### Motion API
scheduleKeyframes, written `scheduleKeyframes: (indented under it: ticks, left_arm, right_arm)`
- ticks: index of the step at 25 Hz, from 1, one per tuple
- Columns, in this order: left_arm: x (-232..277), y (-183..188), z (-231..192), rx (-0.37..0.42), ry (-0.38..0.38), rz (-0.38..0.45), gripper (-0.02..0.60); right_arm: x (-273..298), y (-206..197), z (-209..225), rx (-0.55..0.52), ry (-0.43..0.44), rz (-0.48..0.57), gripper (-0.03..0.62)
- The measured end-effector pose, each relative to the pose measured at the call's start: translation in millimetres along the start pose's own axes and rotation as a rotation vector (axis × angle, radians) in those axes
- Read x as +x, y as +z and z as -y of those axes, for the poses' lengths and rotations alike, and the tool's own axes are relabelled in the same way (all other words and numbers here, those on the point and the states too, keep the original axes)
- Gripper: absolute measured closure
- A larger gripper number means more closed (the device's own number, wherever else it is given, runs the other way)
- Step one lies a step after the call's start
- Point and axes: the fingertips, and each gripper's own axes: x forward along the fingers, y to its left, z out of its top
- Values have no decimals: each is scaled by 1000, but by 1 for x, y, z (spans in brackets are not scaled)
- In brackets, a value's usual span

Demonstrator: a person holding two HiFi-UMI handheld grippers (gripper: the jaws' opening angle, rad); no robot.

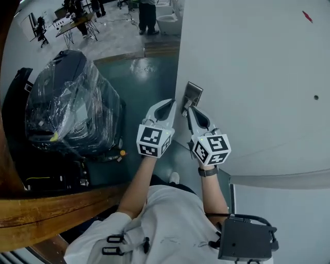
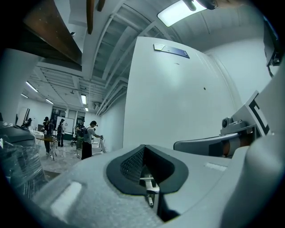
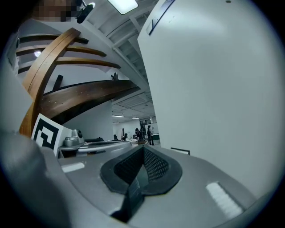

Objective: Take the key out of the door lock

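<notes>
A white door [image 1: 258, 77] fills the right side of the head view, with a metal lock plate [image 1: 192, 94] on its left edge. Both grippers are raised side by side just below that plate. My left gripper [image 1: 170, 105] is shut, and a small silver key [image 2: 149, 189] is pinched between its dark pads, clear of the door. Beside it, my right gripper [image 1: 188, 112] is shut with nothing between its pads [image 3: 153, 167]. From each gripper view the other gripper shows alongside, the right gripper [image 2: 213, 143] and the left gripper [image 3: 100, 144]. The keyhole itself is hidden.
A black machine wrapped in clear plastic [image 1: 72, 103] stands on the teal floor to the left. A curved wooden rail [image 1: 51, 209] runs across the lower left. People stand near tables far off [image 1: 147, 15]. A black box [image 1: 245, 240] hangs at the person's waist.
</notes>
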Motion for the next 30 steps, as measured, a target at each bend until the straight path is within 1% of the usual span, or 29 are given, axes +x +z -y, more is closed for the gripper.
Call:
scheduleKeyframes:
  ticks: [2,5,7,9,10,11,12,13,16,20,23,26,30]
  left_arm:
    - [18,-7,-8,2,-14,-27,579]
    - [45,-10,-23,3,-43,-38,578]
    - [60,-8,-32,12,-81,-36,578]
    - [74,-10,-35,48,-140,-56,578]
    - [81,-12,-37,68,-169,-72,515]
    - [88,-14,-38,80,-195,-85,427]
    - [94,-16,-40,84,-218,-93,418]
    - [100,-17,-43,79,-238,-94,395]
    - [115,-16,-50,45,-288,-83,367]
    - [134,-17,-53,-8,-346,-78,367]
    - [140,-21,-48,-13,-381,-80,374]
    - [140,-21,-47,-15,-388,-68,377]
    - [141,-19,-47,-10,-386,-61,380]
  right_arm:
    - [8,-4,11,13,-13,-10,589]
    - [18,-2,30,27,-52,-2,589]
    - [21,1,38,24,-81,-1,589]
    - [22,0,43,21,-102,-3,589]
    - [23,-1,45,18,-110,-6,589]
    - [24,-2,47,14,-116,-9,589]
    - [24,-3,48,10,-122,-12,589]
    - [24,-4,50,8,-131,-15,589]
    - [22,-7,57,8,-163,-24,589]
    - [19,-18,62,23,-200,-53,589]
    - [15,-33,64,46,-229,-84,589]
    - [8,-50,64,91,-248,-102,589]
    - [3,-69,57,103,-249,-96,588]
